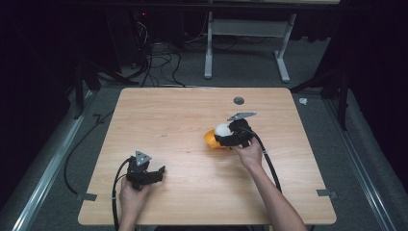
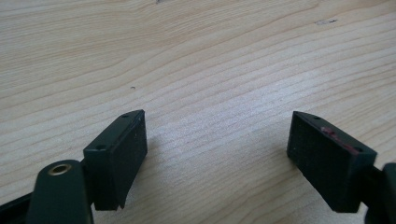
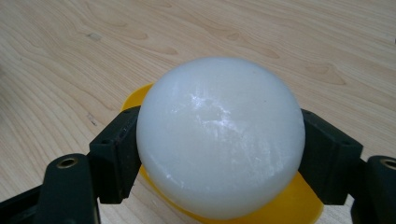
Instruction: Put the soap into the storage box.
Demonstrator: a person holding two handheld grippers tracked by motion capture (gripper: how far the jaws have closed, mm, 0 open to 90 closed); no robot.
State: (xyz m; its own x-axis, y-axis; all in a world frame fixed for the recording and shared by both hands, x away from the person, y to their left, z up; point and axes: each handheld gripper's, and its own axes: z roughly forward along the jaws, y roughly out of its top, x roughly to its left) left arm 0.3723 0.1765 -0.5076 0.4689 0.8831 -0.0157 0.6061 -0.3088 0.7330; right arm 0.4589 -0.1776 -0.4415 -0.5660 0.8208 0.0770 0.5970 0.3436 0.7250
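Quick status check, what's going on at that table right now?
Right hand-held gripper clamped on white ball, above orange dish. Left hand-held gripper open, nothing between jaws, over bare table. Nothing in the way.

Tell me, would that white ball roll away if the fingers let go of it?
Probably yes. The white ball looks round and smooth, so it would likely roll on the flat table. Its glossy surface suggests it may be slippery. It keeps its shape between the right gripper fingers, so it seems fairly stiff.

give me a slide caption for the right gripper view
Right tool clamps a white ball above a yellow dish on the wooden table.
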